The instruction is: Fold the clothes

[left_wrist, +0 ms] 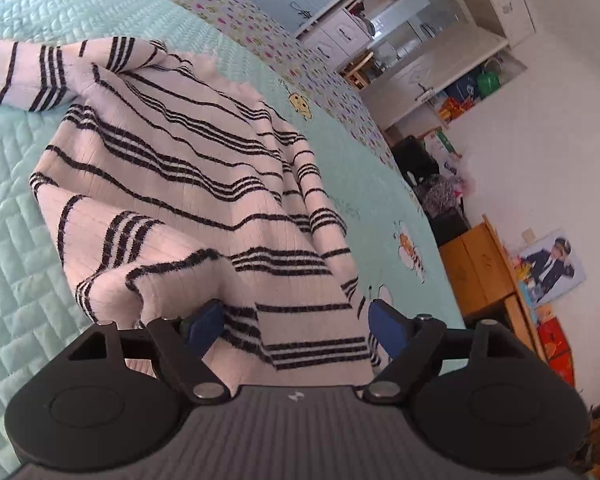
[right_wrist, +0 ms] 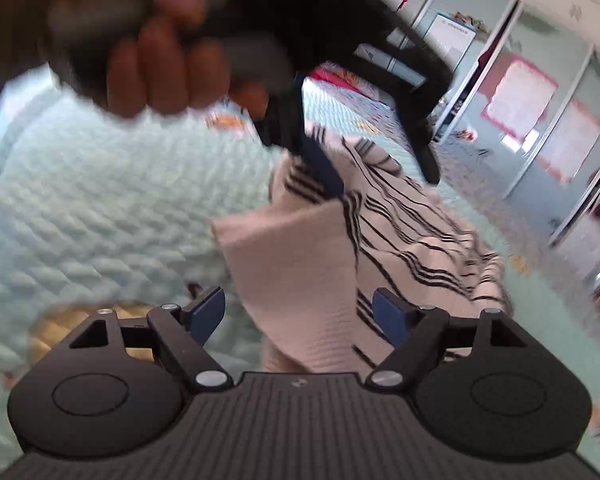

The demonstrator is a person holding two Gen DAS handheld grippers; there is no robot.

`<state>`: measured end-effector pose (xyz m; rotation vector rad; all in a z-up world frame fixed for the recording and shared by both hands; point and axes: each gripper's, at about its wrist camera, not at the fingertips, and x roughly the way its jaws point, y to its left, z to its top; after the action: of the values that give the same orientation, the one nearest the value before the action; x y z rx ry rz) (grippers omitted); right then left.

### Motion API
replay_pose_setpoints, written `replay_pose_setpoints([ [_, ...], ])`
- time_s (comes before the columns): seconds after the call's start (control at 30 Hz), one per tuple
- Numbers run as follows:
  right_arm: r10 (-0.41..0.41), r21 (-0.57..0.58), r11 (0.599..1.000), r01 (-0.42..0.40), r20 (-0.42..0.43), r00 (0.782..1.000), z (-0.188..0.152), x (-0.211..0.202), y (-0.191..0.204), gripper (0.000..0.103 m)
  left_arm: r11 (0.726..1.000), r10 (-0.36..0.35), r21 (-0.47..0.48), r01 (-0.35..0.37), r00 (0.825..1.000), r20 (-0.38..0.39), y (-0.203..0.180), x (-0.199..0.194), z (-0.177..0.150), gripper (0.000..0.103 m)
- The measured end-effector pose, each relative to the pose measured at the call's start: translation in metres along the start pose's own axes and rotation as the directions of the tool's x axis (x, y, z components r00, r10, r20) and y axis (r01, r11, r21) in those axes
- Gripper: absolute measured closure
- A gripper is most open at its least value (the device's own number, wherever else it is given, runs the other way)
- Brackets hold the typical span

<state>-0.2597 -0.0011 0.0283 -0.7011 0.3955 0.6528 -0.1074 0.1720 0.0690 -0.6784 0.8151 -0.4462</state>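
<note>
- Where the quilted mint bedspread (left_wrist: 16, 208) covers the bed, a pink ribbed sweater (left_wrist: 188, 176) with thin black stripe groups lies on it, rumpled rather than flat.
- One sleeve (left_wrist: 32, 76) extends toward the far left in the left wrist view; the body drapes in soft ridges, and a folded edge rises toward the camera.
- The left gripper (left_wrist: 296, 326) is released: its blue pads (left_wrist: 388, 328) stand wide apart, with the near hem of the sweater passing between them. Whether either pad touches the fabric cannot be told.
- In the right wrist view, a hand (right_wrist: 156, 64) clasps the left gripper's handle from above; the image there is blurred. The tool points down at the sweater, one blue finger against the cloth.
- The right gripper (right_wrist: 298, 316) is likewise released, pads (right_wrist: 210, 312) spread, with a plain pink flap of the sweater (right_wrist: 296, 264) lying between them and reaching up toward the left tool.
- Wardrobe doors (right_wrist: 540, 120) stand beyond the bed.
</note>
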Motion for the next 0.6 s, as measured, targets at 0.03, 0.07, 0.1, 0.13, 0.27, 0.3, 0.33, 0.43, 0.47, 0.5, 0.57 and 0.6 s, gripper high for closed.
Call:
replay_pose_setpoints([
  [0.03,-0.004,0.004,1.0,0.004,-0.008,1.0,0.001,0.006,-0.003,0.022,1.0,0.002,0.005,-0.002,1.0,0.008,-0.002,-0.003,-0.001,0.021],
  [0.07,-0.006,0.011,1.0,0.006,-0.016,1.0,0.001,0.013,-0.006,0.022,1.0,0.013,0.019,-0.013,1.0,0.018,-0.004,-0.009,-0.002,0.021],
  [0.1,0.012,0.117,0.993,-0.012,0.0,1.0,0.003,0.014,-0.022,0.022,0.999,0.026,0.045,-0.027,0.999,0.037,-0.008,-0.017,-0.005,0.021],
  [0.13,0.03,0.227,0.973,-0.033,0.02,0.999,0.004,0.015,-0.039,0.022,0.996,0.039,0.072,-0.043,0.998,0.058,-0.012,-0.025,-0.007,0.021],
  [0.27,0.076,0.601,0.792,-0.108,0.079,0.994,0.0,0.024,-0.102,0.022,0.959,0.117,0.243,-0.148,0.983,0.138,-0.029,-0.048,-0.028,0.021],
  [0.3,0.071,0.65,0.753,-0.101,0.073,0.995,-0.004,0.028,-0.112,0.022,0.939,0.149,0.29,-0.186,0.978,0.142,-0.033,-0.048,-0.036,0.021],
  [0.33,0.067,0.669,0.737,-0.095,0.067,0.995,-0.009,0.03,-0.117,0.022,0.915,0.182,0.336,-0.222,0.972,0.148,-0.037,-0.048,-0.044,0.021],
  [0.43,0.081,0.671,0.729,-0.134,0.11,0.991,-0.019,0.019,-0.119,0.022,0.84,0.263,0.436,-0.322,0.946,0.191,-0.041,-0.052,-0.068,0.021],
  [0.47,0.09,0.619,0.771,-0.147,0.122,0.988,-0.018,0.011,-0.112,0.022,0.817,0.284,0.459,-0.348,0.937,0.205,-0.04,-0.055,-0.076,0.021],
  [0.5,0.1,0.562,0.812,-0.159,0.134,0.986,-0.017,0.002,-0.104,0.022,0.795,0.303,0.482,-0.368,0.929,0.211,-0.039,-0.057,-0.083,0.021],
  [0.57,0.119,0.402,0.905,-0.141,0.08,0.99,-0.016,-0.004,-0.078,0.022,0.733,0.339,0.552,-0.398,0.917,0.21,-0.039,-0.056,-0.099,0.021],
  [0.6,0.124,0.319,0.938,-0.132,0.047,0.991,-0.019,-0.007,-0.065,0.022,0.697,0.356,0.589,-0.409,0.91,0.211,-0.039,-0.053,-0.106,0.021],
])
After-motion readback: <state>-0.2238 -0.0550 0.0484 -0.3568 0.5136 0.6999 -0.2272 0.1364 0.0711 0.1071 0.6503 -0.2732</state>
